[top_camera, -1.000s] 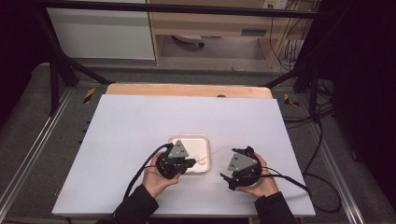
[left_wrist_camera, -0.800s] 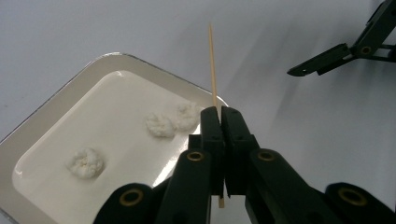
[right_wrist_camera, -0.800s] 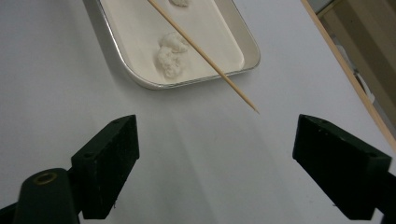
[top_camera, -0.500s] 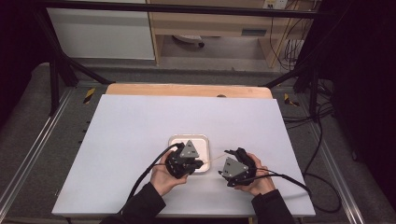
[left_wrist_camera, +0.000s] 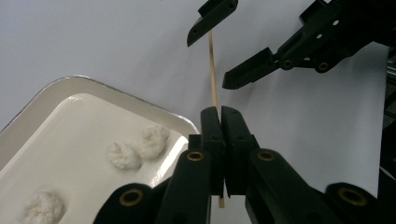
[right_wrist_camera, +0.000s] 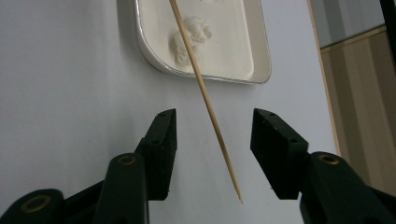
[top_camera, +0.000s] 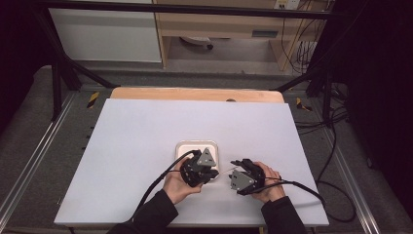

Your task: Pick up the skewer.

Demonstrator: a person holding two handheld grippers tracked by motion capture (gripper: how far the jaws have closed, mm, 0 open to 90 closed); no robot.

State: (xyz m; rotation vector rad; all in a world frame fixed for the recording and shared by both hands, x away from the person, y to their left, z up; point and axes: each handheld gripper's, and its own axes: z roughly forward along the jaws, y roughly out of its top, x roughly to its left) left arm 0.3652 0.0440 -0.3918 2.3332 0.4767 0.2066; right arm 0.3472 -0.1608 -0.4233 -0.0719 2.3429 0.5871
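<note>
A thin wooden skewer (left_wrist_camera: 212,70) was clamped between the closed jaws of the left gripper (left_wrist_camera: 221,116), its short end poking out below them and its long end running on toward the right gripper (left_wrist_camera: 219,60). In the right gripper view the skewer (right_wrist_camera: 205,102) passed between that gripper's (right_wrist_camera: 212,140) jaws without touching either pad; the jaws had just been closing and stood partly apart, with the pointed tip ending low between them, above the table. In the high view the left gripper (top_camera: 199,168) sat over the near right corner of a white tray (top_camera: 187,145), and the right gripper (top_camera: 243,175) lay just beside it toward the table's right edge, the skewer (top_camera: 223,171) showing as a faint line between the two. The tray (left_wrist_camera: 60,88) held small white fluffy lumps (left_wrist_camera: 137,147), two close together near its corner and a third (left_wrist_camera: 42,207) apart from them; what they were could not be told. Tray and both grippers stood near the front edge of the white table (top_camera: 146,126), a little right of centre. Both hands came in from the front edge, in dark sleeves.
</note>
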